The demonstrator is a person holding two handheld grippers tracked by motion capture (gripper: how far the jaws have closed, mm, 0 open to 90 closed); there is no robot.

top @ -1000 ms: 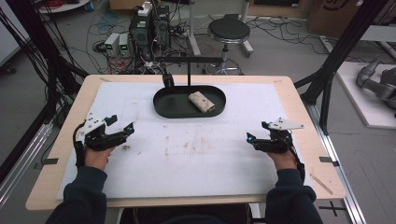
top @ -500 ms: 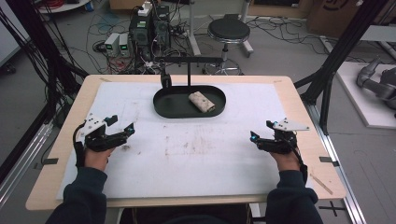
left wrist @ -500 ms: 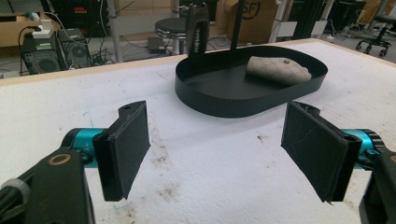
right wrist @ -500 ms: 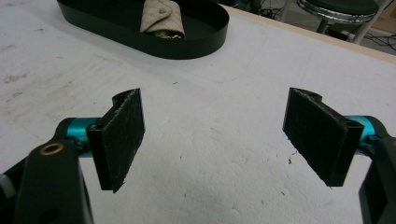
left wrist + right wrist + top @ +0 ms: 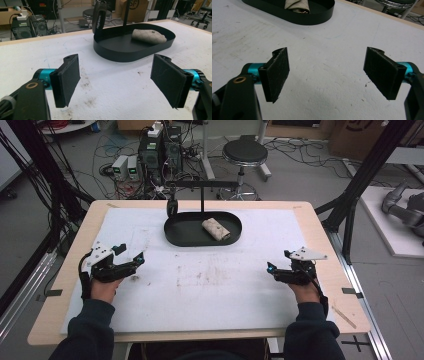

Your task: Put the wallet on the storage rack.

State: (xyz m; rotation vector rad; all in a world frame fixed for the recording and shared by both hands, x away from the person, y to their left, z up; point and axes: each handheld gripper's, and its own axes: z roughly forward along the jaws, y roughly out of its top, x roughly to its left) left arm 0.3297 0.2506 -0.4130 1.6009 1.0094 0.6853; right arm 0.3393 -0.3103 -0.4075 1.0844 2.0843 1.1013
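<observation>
Barely shifted since the earlier frames: right claw point(image 5: 272, 268) nudged slightly outward along the bench point(image 5: 210, 295), left claw point(image 5: 139, 260) unchanged. Both spread wide with nothing between the pads, resting low over the white cover at either side, probably parked in a ready pose ahead of a reach. Rolled beige cloth point(image 5: 216, 229), perhaps a towel, lying inside the black oval tray point(image 5: 180, 232) at the far middle of the bench, toward its right half. Well apart from both claws, ahead and between them; seen beyond the left pads point(image 5: 67, 80) in the left gripper view.
</observation>
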